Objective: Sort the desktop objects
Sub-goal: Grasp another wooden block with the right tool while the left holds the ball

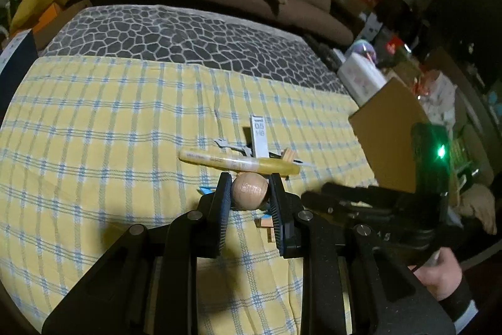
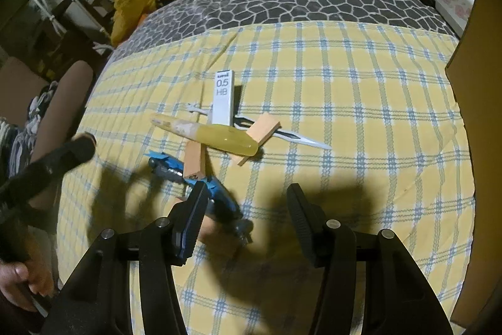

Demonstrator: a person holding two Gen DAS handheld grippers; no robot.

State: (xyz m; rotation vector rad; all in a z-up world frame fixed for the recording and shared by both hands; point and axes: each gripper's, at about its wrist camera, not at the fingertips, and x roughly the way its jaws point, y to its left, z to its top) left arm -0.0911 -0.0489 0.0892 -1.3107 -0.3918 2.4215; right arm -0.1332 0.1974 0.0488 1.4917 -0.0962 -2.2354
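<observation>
Left wrist view: left claw (image 1: 250, 193) is clamped on a wooden ball (image 1: 249, 191), lifted above the checked cloth (image 1: 94, 121). The ball looks light, hard and smooth; a grip across its widest part should stop it rolling out. Just ahead lies a yellow pen (image 1: 238, 163).

Right wrist view: right claw (image 2: 248, 203) stands apart, empty, over a blue toy (image 2: 200, 187); lead case (image 2: 223, 98) lies farther ahead.

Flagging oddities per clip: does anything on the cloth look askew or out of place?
Yes: the items lie in a crossed heap. The lead case leans tilted, and the yellow pen rests across a wooden block. Nothing looks spilled or broken.
</observation>
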